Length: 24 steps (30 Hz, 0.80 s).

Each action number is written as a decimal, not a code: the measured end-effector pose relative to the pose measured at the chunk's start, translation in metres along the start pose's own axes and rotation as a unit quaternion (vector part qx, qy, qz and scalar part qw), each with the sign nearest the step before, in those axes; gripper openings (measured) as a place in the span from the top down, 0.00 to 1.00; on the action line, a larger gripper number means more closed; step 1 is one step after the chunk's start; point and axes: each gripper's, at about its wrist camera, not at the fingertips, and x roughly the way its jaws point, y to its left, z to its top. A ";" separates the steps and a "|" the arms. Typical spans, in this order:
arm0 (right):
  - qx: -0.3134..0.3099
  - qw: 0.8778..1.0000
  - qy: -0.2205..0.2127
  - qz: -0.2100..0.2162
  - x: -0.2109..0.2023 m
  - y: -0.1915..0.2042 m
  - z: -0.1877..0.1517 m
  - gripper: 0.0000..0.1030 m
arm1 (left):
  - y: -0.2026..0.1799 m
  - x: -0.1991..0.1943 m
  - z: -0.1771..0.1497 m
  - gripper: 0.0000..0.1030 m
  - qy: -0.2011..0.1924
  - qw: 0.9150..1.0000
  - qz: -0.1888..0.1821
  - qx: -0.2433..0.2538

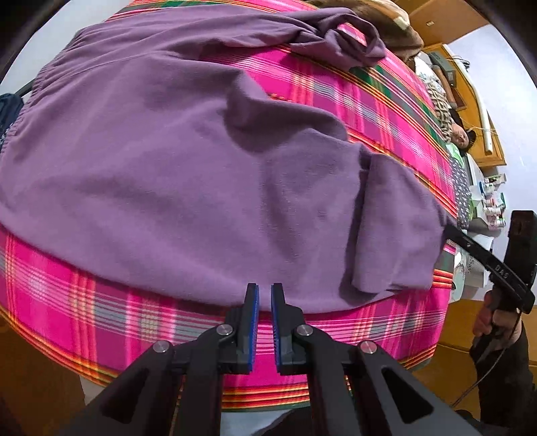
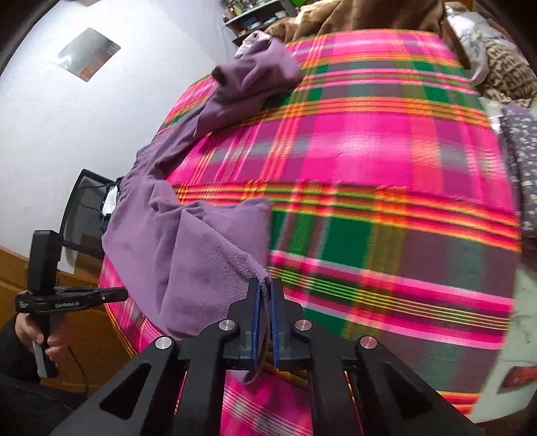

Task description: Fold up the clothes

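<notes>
A purple fleece garment (image 1: 188,161) lies spread on a pink plaid blanket (image 1: 100,312). My left gripper (image 1: 264,291) hovers at the garment's near hem, its blue-padded fingers slightly apart with nothing between them. My right gripper (image 2: 266,288) is shut on a corner of the purple garment (image 2: 201,255), with cloth hanging down between the pads. The right gripper also shows in the left wrist view (image 1: 449,231), at the garment's right edge. The left gripper shows at the left of the right wrist view (image 2: 114,295). One sleeve (image 2: 248,84) lies bunched at the far side.
The plaid blanket (image 2: 386,167) covers a bed. A brown blanket (image 1: 379,23) and patterned bedding (image 2: 503,73) lie at the far end. A wooden bed frame (image 1: 476,100) and cluttered items (image 1: 493,204) are at the right. A dark chair (image 2: 84,208) stands by the white wall.
</notes>
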 end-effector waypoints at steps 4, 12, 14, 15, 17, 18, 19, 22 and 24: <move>0.033 0.997 -0.021 -0.059 -0.046 -0.049 0.002 0.94 | -0.010 0.006 0.007 0.94 0.002 1.000 -0.007 0.009; 0.143 0.972 -0.050 -0.182 -0.121 -0.153 0.005 0.84 | -0.028 0.019 0.007 0.94 0.017 0.999 -0.008 0.032; 0.166 0.968 -0.057 -0.177 -0.125 -0.161 -0.003 0.74 | -0.036 0.023 0.008 0.94 0.021 0.999 -0.002 0.045; 0.174 0.968 -0.059 -0.171 -0.126 -0.163 -0.007 0.72 | -0.040 0.024 0.008 0.94 0.022 0.998 0.000 0.052; 0.188 0.969 -0.053 -0.151 -0.119 -0.161 -0.022 0.72 | -0.047 0.027 0.007 0.94 0.024 0.998 0.002 0.066; 0.200 0.969 -0.046 -0.139 -0.113 -0.161 -0.031 0.71 | -0.050 0.029 0.007 0.94 0.027 0.997 0.003 0.074; 0.211 0.968 -0.039 -0.126 -0.106 -0.161 -0.040 0.71 | -0.054 0.032 0.007 0.94 0.030 0.996 0.003 0.081; 0.255 0.963 -0.023 -0.086 -0.086 -0.163 -0.063 0.71 | -0.064 0.039 0.006 0.94 0.040 0.994 0.005 0.104; 0.292 0.955 -0.019 -0.048 -0.076 -0.168 -0.075 0.71 | -0.072 0.045 0.005 0.94 0.046 0.991 0.012 0.123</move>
